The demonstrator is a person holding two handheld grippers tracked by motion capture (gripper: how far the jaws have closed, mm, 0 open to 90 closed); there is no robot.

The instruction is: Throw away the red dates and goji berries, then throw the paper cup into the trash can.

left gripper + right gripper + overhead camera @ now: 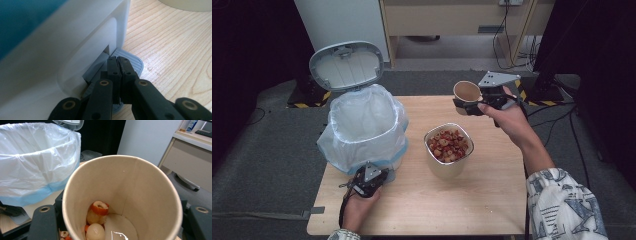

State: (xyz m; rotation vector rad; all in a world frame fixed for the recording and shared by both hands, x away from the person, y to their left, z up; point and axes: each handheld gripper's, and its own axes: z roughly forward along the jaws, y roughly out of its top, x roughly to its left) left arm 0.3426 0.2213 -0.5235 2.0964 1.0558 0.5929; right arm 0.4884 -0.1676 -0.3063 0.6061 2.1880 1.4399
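A white pedal bin (pixel 362 125) lined with a clear bag stands at the table's left, its grey lid (pixel 346 65) raised. My left gripper (pixel 371 179) is shut, and its tips (pixel 119 61) rest on top of the bin's grey pedal (pixel 133 63) at the foot of the white body (pixel 62 50). My right gripper (pixel 469 105) is shut on a paper cup (pixel 467 91), held in the air over the table's far right and tipped toward the bin. Inside the cup (pixel 140 185) lie a few pieces of fruit peel and pale flesh (pixel 97 216). The bag's rim (pixel 32 157) lies beyond the cup.
A white square bowl (pixel 447 167) holding red and pale fruit scraps (pixel 448 145) stands at the table's middle, between the bin and the cup. Bare wooden tabletop (pixel 492 200) lies in front and to the right. Dark floor, cables and cabinets surround the table.
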